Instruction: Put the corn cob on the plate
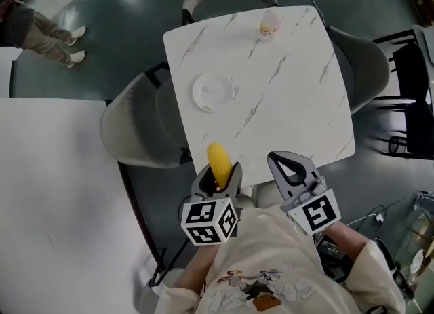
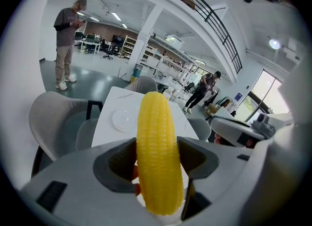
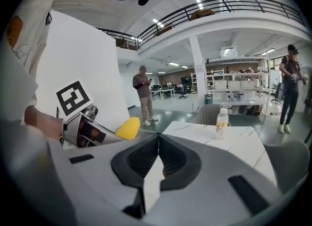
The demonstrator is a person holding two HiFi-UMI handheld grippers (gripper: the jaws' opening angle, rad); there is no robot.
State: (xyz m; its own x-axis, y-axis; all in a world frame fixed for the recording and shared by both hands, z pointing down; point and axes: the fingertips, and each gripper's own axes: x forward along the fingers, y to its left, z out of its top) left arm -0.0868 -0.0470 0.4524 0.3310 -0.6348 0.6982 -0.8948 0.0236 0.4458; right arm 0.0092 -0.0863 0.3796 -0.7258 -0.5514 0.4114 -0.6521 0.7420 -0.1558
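The cube (image 1: pixel 209 221) on each tool bears black-and-white square markers. The label on the bottle (image 1: pixel 270 24), near the table's (image 1: pixel 291 95) far edge, is too small to read. Your left tool (image 1: pixel 218 181) is clamped on the corn cob (image 2: pixel 157 147), with a jaw against each side. The cob's yellow tip juts past the jaws over the near edge, toward the near left corner. The clear plate (image 1: pixel 198 95) lies by the left edge, well apart from the cob. Your right tool (image 3: pixel 158 157) has its jaws pressed together on nothing.
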